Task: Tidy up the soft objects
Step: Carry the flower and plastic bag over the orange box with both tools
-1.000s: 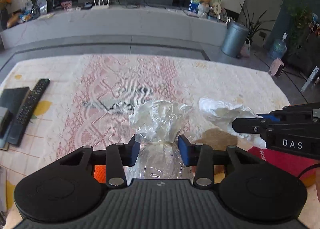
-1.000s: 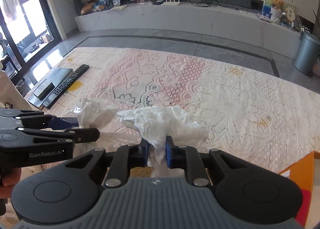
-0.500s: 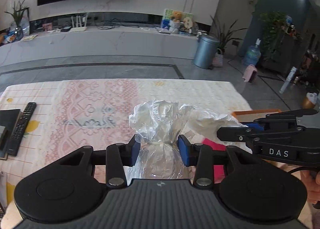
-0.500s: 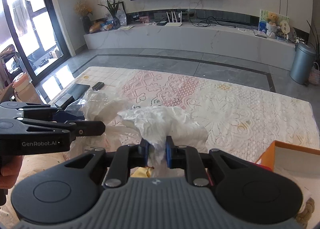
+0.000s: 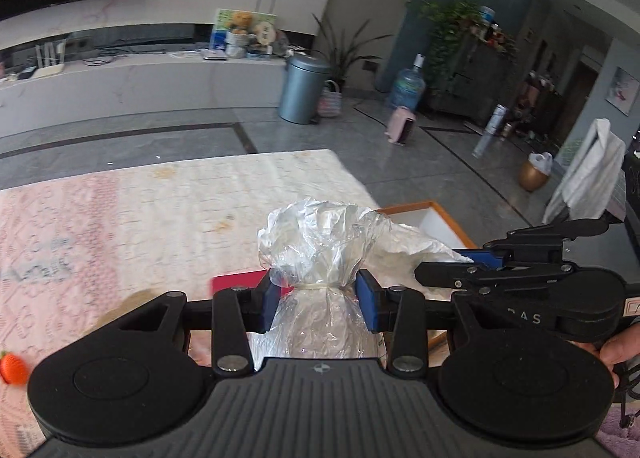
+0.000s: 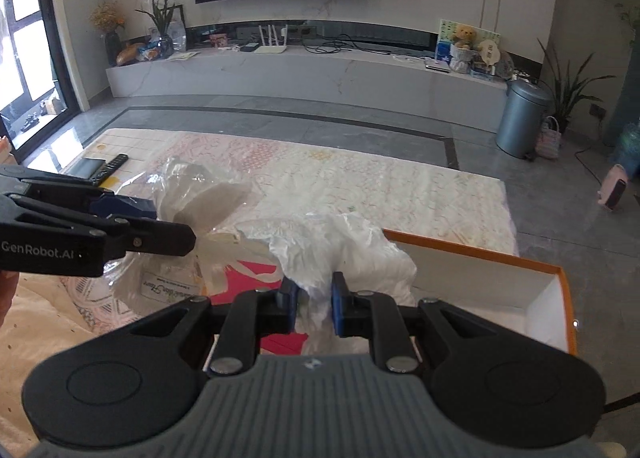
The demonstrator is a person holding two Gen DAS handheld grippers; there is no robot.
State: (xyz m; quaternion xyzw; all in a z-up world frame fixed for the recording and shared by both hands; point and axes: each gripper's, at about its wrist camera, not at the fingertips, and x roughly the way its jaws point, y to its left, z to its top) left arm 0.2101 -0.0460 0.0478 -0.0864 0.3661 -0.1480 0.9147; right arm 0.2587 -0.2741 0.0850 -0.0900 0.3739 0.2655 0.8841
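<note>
Clear bag (image 5: 320, 258), tied at the neck w/ a band, is sitting pinched between the left claw (image 5: 318, 300) pads, raised over the lace-covered table (image 5: 160, 209). White bag (image 6: 340, 250) is bunching up just right of it, w/ the right claw (image 6: 312, 304) squeezing its crumpled top. Both are hanging near an orange-rimmed box (image 6: 500, 278) at the table's right end, w/ a red sheet (image 6: 248, 278) lying underneath.

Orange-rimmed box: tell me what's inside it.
The orange-rimmed box shows only bare white inner walls. Its floor is hidden behind the right tool and the white crumpled bag it grips.
</note>
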